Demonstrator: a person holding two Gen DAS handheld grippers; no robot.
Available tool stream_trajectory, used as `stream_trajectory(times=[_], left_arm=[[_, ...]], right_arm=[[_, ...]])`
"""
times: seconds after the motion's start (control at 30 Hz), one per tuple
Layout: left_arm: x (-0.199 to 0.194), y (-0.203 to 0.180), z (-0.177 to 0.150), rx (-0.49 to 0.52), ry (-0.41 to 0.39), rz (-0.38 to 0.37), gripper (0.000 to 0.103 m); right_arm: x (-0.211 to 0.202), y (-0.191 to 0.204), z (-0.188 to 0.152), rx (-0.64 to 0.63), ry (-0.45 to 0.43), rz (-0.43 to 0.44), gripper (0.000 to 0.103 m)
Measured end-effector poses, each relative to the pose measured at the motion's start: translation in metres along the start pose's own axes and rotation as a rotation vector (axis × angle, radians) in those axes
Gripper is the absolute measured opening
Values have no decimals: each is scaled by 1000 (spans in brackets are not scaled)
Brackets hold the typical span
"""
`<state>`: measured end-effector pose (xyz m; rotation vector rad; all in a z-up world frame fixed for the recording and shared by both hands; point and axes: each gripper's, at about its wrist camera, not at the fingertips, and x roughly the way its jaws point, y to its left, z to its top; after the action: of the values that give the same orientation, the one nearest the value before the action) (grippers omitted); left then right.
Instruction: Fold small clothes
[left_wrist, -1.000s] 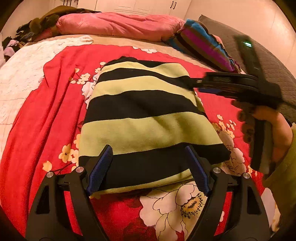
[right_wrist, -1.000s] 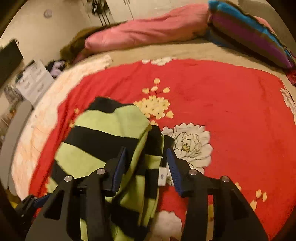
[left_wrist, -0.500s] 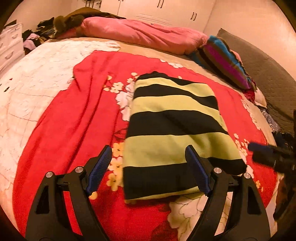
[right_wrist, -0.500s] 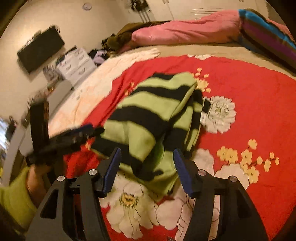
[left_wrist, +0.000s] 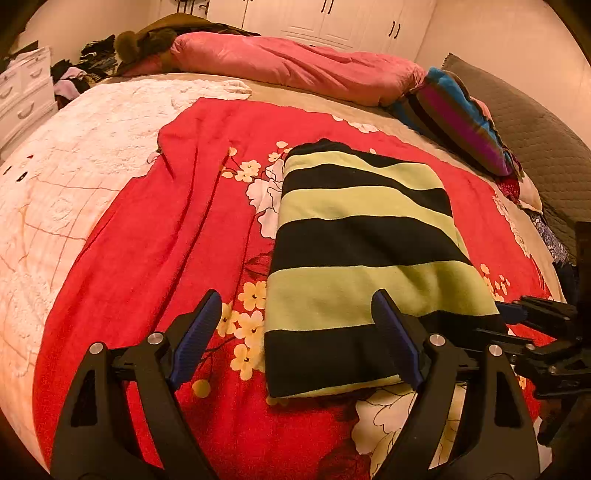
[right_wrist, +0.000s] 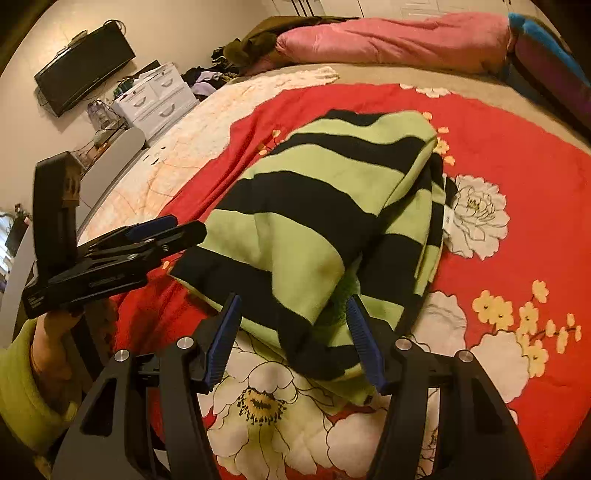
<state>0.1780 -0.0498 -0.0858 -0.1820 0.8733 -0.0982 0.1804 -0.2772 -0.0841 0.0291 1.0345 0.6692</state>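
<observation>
- Both grippers have drawn back from the garment since a second ago: then the right one was down among the folded edges and the left one straddled the near hem; now neither touches the cloth.
- Left gripper (left_wrist: 299, 332): jaws spread wide, nothing between them. Its blue ribbed pads (left_wrist: 195, 334) sit on glossy black plastic arms with silver screws.
- Right gripper (right_wrist: 295, 339): jaws also wide and empty, with the same blue ridged pads (right_wrist: 364, 343). In the left wrist view it shows edge-on at the far right, close to the garment's near right corner.
- Striped top (left_wrist: 362, 258): ahead of the left gripper and slightly right of its centre line, folded into a long rectangle, lying flat. It is soft fleecy knit in broad black and pale green bands.
- From the right gripper the same top lies just ahead between the jaws' line, its folded side stacked in several layers, with a small white label (right_wrist: 447, 221) poking out at the right edge.
- Under it is a plush red blanket (left_wrist: 166, 229) printed with white and yellow flowers, creased to the left.
- Further left is a white textured quilt (left_wrist: 66, 177).
- Far ahead are a long pink satin pillow (left_wrist: 295, 62) and a multicolour striped cushion (left_wrist: 458, 118).
</observation>
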Motion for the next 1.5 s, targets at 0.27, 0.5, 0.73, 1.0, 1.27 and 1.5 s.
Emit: stream_trajectory(times=[0.27,0.5,0.73,1.0,1.27,1.5], left_arm=[[1,-1,0,1,2,-1,76],[-5,-4,1,17,-11,-6,76],[0,-15,-1,65,16,-12,77],[7,-15,-7,76,52,-4,77],[1,-17,-5,82,25,-11,80],[-5,-20,-2,94,-5,5,88]], right_arm=[[-3,-11,1,76,9,79,40],[-36,-17,1,131,-62,190,11],[-38,-32,-18,164,-15,109,10],[-11,-46,-38,261,28,27,12],[-31,-31,-32,216,-19,-32,40],[-57,-31,-23,218,-110,-83,73]])
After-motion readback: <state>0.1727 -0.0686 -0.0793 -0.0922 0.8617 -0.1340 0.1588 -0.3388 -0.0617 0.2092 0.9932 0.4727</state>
